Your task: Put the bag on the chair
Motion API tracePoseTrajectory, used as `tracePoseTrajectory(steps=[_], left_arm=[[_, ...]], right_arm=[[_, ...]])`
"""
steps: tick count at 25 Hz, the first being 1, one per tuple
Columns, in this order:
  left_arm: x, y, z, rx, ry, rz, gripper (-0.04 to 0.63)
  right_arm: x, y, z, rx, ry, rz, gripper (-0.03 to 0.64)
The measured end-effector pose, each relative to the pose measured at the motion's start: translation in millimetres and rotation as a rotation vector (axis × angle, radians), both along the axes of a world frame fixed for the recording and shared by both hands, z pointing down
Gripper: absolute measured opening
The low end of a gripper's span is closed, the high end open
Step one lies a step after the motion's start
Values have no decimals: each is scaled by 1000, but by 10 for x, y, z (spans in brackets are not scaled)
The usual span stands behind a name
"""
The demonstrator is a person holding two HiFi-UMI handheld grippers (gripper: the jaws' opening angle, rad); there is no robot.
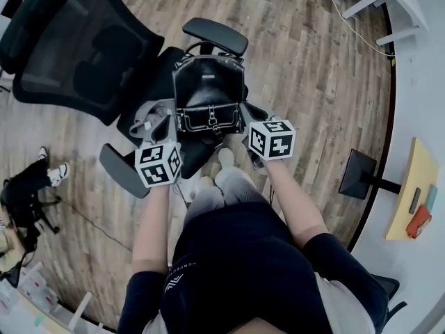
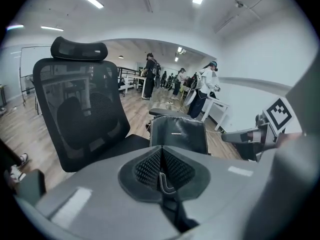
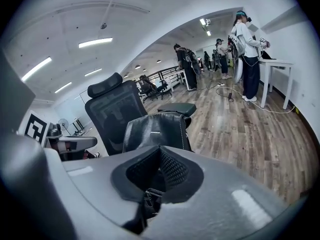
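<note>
A black leather bag (image 1: 208, 92) stands upright over the seat of a black mesh-backed office chair (image 1: 76, 47), between its two armrests. Whether it rests on the seat I cannot tell. My left gripper (image 1: 165, 127) is at the bag's near left corner, and in the left gripper view its jaws (image 2: 161, 159) are shut on a thin black bag strap (image 2: 165, 181). My right gripper (image 1: 249, 115) is at the near right corner. Its jaws (image 3: 159, 171) are shut on a buckled strap (image 3: 149, 196). The bag's body (image 2: 179, 134) (image 3: 155, 131) shows just beyond both pairs of jaws.
A grey cloth (image 1: 144, 117) lies on the seat left of the bag. A white desk (image 1: 417, 82) curves along the right, with a black stand (image 1: 358, 174) beside it. Several people (image 2: 150, 76) stand far off by white tables (image 3: 272, 69). Wooden floor surrounds the chair.
</note>
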State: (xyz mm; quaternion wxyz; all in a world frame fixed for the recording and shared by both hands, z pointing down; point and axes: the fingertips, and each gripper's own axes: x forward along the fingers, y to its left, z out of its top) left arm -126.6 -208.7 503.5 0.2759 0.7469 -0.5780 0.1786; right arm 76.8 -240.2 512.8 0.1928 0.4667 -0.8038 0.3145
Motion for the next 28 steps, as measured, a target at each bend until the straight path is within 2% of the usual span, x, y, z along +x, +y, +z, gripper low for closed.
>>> tracePoseTrajectory(steps=[28], left_arm=[[61, 343, -32, -61, 5, -10, 14]], right_arm=[[-88, 240, -83, -26, 28, -54, 2]])
